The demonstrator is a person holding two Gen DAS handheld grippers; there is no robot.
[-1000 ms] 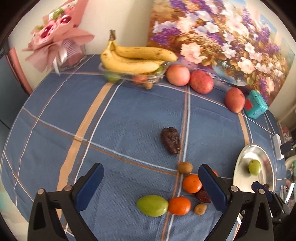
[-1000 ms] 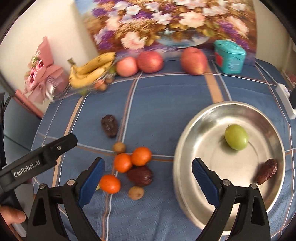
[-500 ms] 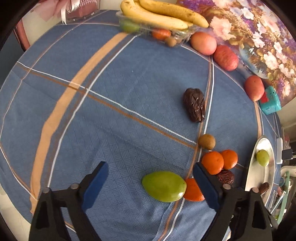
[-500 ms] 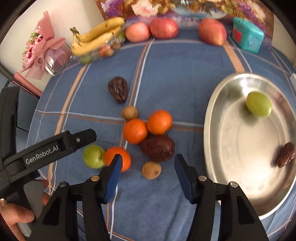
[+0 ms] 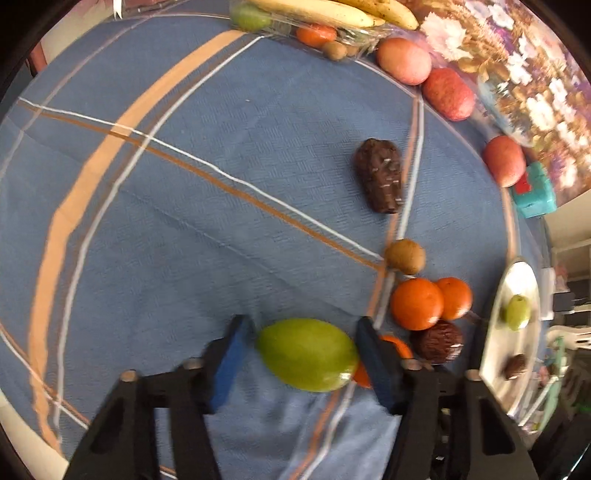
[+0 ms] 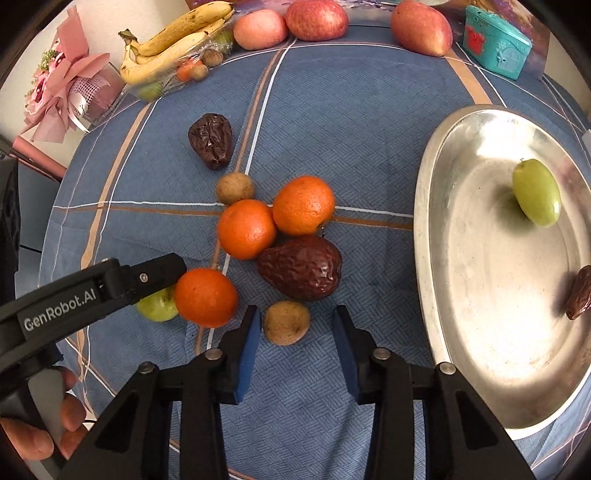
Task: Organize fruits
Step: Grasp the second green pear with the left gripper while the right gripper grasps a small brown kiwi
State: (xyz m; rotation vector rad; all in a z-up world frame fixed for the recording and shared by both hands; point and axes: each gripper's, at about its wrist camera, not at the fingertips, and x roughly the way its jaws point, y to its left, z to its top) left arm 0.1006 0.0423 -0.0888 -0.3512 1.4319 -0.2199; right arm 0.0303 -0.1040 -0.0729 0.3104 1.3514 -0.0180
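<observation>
A smooth oval green fruit (image 5: pixel 308 354), glossy and slightly yellowish at one end, lies on the blue plaid tablecloth (image 5: pixel 184 221) between the blue pads of the left gripper (image 5: pixel 304 360). The jaws are closing around it; both pads look to be at or very near its ends, but blur hides whether they press it yet. Just beside it, partly behind the right-hand pad, sits a round orange tangerine (image 6: pixel 206 297).

The right gripper (image 6: pixel 293 339) straddles a small round brown fruit (image 6: pixel 286 322) with dull, rough skin. Its jaws are closing too, narrow now, with one pad almost at the fruit and a gap left on the other side.

Just past that brown fruit lies a large wrinkled dark-red fruit (image 6: pixel 301 267), and touching it are two more bright tangerines (image 6: pixel 246 229) side by side. A second small brown fruit (image 6: pixel 235 188) sits beyond them, and farther on a shrivelled dark brown date-like fruit (image 6: pixel 211 140).

To the right stands an oval shiny metal tray (image 6: pixel 436 258) holding another green oval fruit (image 6: pixel 536 197) and a dark wrinkled one (image 6: pixel 580 293) at its edge.

Along the far side of the table are yellow bananas (image 6: pixel 177 48) on a clear tray, three red apples (image 6: pixel 317 20), a teal house-shaped box (image 6: pixel 496 46) and a pink wrapped bouquet (image 6: pixel 62 85).
</observation>
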